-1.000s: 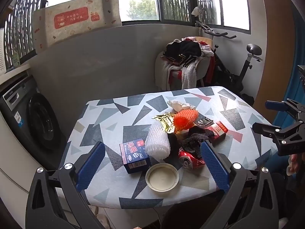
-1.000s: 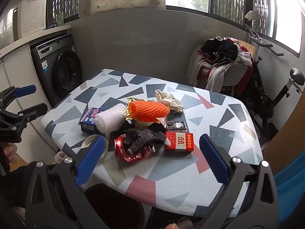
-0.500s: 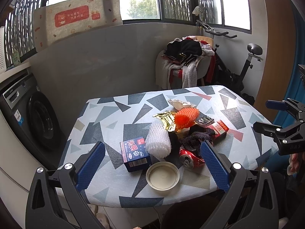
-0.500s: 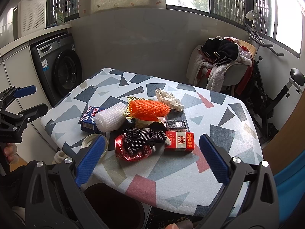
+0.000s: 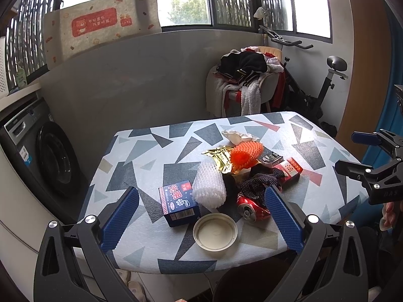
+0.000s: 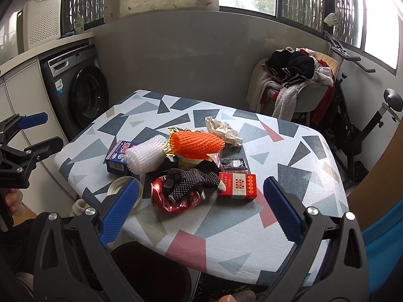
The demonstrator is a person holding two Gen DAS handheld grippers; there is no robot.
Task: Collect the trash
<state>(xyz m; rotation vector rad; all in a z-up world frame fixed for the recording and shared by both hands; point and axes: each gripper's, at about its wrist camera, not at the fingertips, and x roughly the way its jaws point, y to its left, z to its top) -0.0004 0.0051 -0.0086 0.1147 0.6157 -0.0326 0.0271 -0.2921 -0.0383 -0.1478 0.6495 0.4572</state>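
While both tools hang above the near edge of the table, nothing is between their fingers.
Left gripper (image 5: 201, 215): wide apart, holding nothing; its blue pads frame the lower middle of the left view, over the near part of the table (image 5: 141, 151).
Right gripper (image 6: 200, 209): wide apart, holding nothing; it frames the lower middle of the right view.
Trash pile: in the middle of the table, toward the near edge.
Blue box (image 5: 179, 203): lower centre of the left view, touching the white foam net (image 5: 209, 185) on its right.
Round lid (image 5: 215, 231): just below the blue box, near the table edge.
Crushed red can (image 6: 173, 197): lower centre of the right view, under a black dotted glove (image 6: 191, 180).
Red packet (image 6: 236, 185): just right of the glove, lying flat.
Orange foam net (image 6: 196, 143): centre of the right view, on top of the pile, over a gold wrapper (image 5: 219, 157).
Crumpled paper (image 6: 223, 130): above and right of the orange net, at the far side of the pile.
Small dark packet (image 6: 233, 164): between the orange net and the red packet.
Dark bin (image 6: 151, 271): bottom of the right view, below the table edge.
Washing machine (image 6: 80, 93): left side of the right view.
Chair with clothes (image 6: 294, 85): upper right of the right view.
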